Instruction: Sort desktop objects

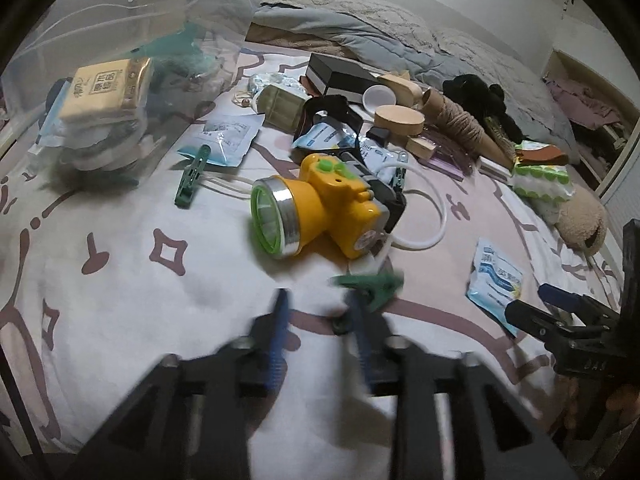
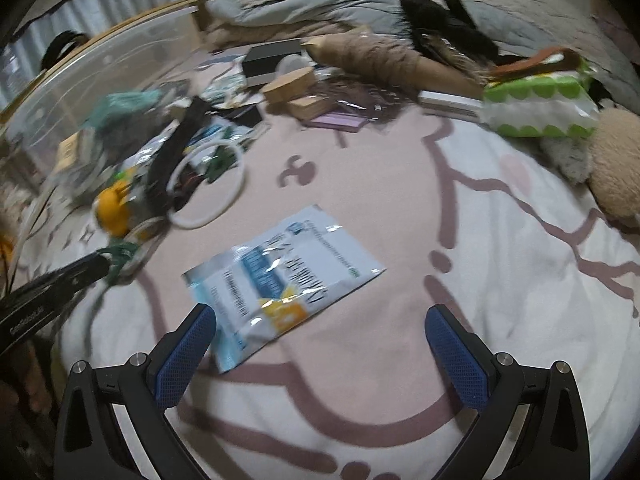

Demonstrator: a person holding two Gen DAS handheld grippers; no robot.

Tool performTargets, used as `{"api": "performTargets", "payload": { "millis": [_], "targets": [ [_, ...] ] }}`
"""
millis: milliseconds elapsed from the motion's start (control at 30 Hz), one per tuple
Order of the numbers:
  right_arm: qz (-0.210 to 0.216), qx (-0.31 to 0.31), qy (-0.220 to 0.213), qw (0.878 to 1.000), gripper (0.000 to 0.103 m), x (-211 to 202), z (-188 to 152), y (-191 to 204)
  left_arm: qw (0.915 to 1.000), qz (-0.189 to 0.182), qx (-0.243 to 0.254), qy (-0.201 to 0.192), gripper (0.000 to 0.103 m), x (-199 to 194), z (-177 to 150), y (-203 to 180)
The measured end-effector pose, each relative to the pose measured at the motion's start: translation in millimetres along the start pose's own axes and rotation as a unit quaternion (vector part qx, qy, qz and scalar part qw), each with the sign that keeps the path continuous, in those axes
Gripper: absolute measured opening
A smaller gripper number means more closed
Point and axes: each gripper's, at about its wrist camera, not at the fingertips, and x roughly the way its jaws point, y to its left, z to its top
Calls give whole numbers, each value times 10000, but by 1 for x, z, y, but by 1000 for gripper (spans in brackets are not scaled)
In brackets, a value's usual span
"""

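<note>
Hovering low over the bed [image 2: 520, 240], the right gripper [image 2: 320, 336] is spread wide around the sachet [image 2: 280, 280], probably to pick it, while the left gripper [image 1: 320, 312] seems partly closed beside a green clothespin [image 1: 372, 286].

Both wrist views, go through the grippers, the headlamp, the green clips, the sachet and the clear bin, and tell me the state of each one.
left gripper: fingers close together, blurred, tips at a green clip; grip unclear.
right gripper: wide open, empty, over the sachet.
sachet: flat on the sheet, sealed as far as shows.
yellow headlamp: on its side, not lit.
second green clip: lying loose, untouched.
clear bin: already holds a few items.
</note>
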Motion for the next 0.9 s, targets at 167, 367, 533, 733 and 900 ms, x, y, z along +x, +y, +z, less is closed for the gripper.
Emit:
{"api": "performTargets", "payload": {
  "millis": [167, 367, 533, 733, 900],
  "targets": [
    [248, 225, -240, 9991, 103, -1, 16, -14, 9998, -186, 122, -3, 50, -7, -6, -7],
    [352, -442, -430, 9975, 103, 8, 36, -11, 9981, 172, 552, 212, 51, 5, -13, -20],
    [647, -451, 78, 9969, 103, 28, 28, -5, 9966, 423, 676, 212, 51, 9, -14, -22],
    [1108, -995, 347, 9882, 103, 21, 12, 21, 9963, 668, 533, 126, 51, 9, -12, -13],
    [1128, -1376, 468, 9829, 103, 18, 2, 42, 9941, 951, 512, 51, 51, 11, -9, -11]
  ]
}}
